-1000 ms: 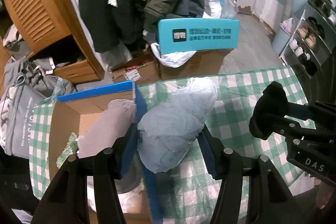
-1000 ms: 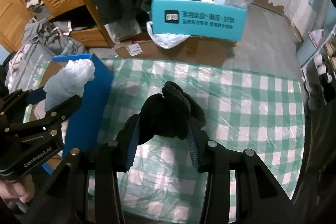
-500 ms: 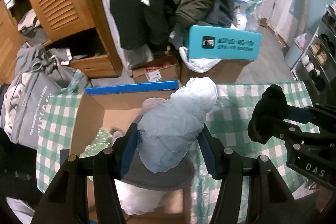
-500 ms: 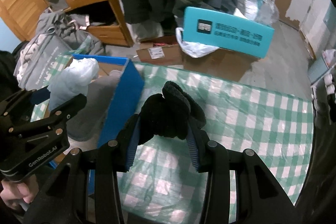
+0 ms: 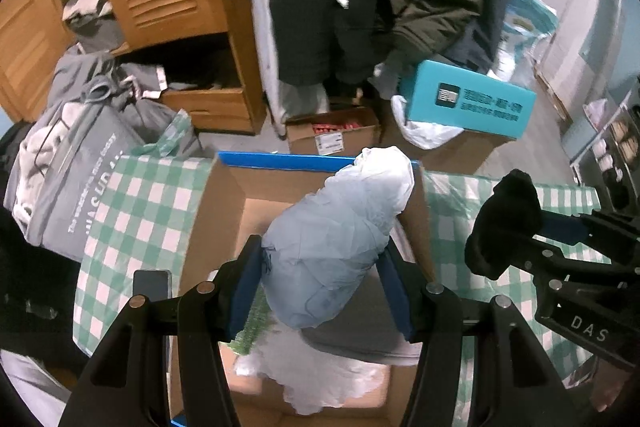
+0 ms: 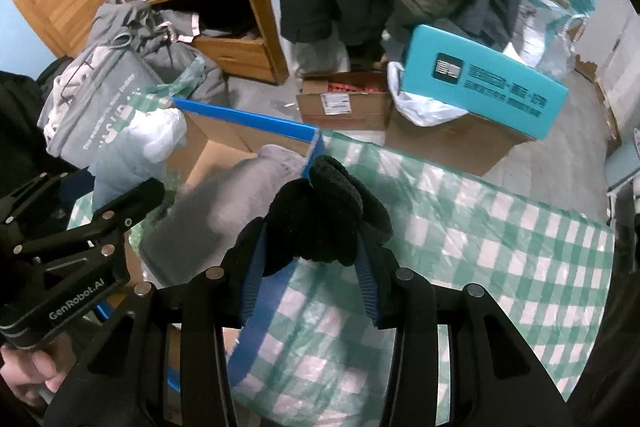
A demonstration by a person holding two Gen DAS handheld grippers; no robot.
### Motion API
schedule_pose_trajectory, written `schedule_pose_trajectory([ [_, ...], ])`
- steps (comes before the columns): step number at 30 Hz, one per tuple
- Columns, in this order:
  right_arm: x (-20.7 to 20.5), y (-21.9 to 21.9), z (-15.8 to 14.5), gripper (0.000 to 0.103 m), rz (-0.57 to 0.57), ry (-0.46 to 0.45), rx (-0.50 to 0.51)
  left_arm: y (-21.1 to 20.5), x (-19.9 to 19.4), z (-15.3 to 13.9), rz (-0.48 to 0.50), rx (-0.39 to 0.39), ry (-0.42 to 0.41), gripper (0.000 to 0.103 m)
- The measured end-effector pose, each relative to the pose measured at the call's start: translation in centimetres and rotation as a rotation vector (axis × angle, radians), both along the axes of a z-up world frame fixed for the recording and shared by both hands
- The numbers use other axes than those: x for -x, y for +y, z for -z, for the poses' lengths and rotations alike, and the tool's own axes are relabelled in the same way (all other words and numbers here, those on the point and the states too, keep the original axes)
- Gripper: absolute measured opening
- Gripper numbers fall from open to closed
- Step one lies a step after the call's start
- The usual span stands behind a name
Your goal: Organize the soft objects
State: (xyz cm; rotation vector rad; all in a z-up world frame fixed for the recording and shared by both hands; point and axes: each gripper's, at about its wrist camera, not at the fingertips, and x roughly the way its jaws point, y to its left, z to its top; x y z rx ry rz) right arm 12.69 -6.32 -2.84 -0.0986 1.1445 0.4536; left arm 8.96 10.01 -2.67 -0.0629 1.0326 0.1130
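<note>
My left gripper [image 5: 324, 287] is clamped on a pale blue plastic-wrapped soft bundle [image 5: 338, 247], hanging directly over the open blue-edged cardboard box [image 5: 224, 211]; below it lie a grey folded cloth [image 5: 356, 339] and crumpled white plastic [image 5: 320, 383]. My right gripper [image 6: 310, 275] is closed on a black knitted glove [image 6: 320, 217], held just right of the box's blue wall, above the green checked tablecloth [image 6: 480, 247]. I'd lower the left bundle well inside before easing the jaws, then bring the glove over the wall.
</note>
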Motion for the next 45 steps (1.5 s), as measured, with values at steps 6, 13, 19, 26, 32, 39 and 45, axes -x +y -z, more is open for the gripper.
schedule_pose_trajectory([
  [6,-1.1,2.4,0.4,0.041,-0.027,0.011,-0.012,2.5,-0.6,1.3,-0.045,0.010,0.028,0.058],
  [13,-2.0,5.3,0.8,0.041,-0.066,0.024,-0.020,4.6,-1.1,2.9,-0.086,0.010,0.069,0.059],
  [19,-2.5,7.1,1.6,0.049,-0.096,0.049,-0.033,5.5,-1.3,3.4,-0.110,0.015,0.089,0.065],
  [26,-2.4,7.1,1.6,0.058,-0.113,0.033,-0.053,6.0,-0.8,2.9,-0.128,0.015,0.077,0.076],
  [32,-2.0,5.8,0.7,0.065,-0.083,0.006,-0.053,5.3,-0.1,1.9,-0.104,0.005,0.070,0.077],
  [39,-0.7,3.6,-0.8,0.068,-0.043,-0.028,-0.058,4.2,0.9,-0.5,-0.075,-0.007,0.024,0.081],
  [45,1.0,1.5,-2.3,0.069,-0.011,-0.067,-0.051,3.9,2.0,-1.8,-0.071,-0.008,0.008,0.082],
])
